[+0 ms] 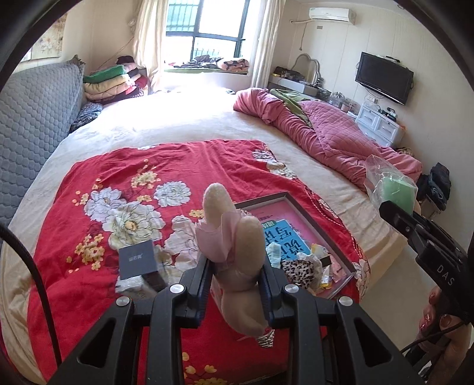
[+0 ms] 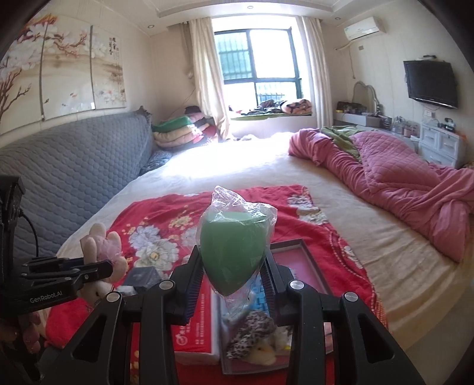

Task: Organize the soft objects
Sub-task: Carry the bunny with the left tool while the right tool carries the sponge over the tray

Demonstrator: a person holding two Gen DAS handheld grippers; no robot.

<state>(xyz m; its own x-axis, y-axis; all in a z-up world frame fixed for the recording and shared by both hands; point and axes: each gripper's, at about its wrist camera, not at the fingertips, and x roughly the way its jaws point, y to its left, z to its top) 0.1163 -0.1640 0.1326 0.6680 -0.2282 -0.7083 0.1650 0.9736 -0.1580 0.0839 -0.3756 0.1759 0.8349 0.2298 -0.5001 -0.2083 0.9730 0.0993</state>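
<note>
"GenRobot.AI" is printed in white on the left gripper [image 2: 97,268], and "DAS" on the right gripper [image 1: 394,211] body.

Both wrist views downward over shared bed [image 1: 183,118]

- Setting: a bedroom in a lived-in home.
- A wide bed [image 2: 296,177] fills the room, with a grey quilted headboard [image 2: 74,165] along one side.
- A red floral blanket [image 1: 133,189] lies spread on the bed; a rumpled pink quilt [image 2: 400,177] lies near the far side.
- Folded bedding [image 2: 177,130] is stacked in the corner by a curtained window [image 2: 257,59].
- A wall-mounted television [image 2: 431,83], an air conditioner [image 2: 364,28], a vanity mirror [image 2: 367,94] and white drawers [image 2: 441,145] line one wall.
- A floral painting [image 2: 68,68] hangs above the headboard.
</note>
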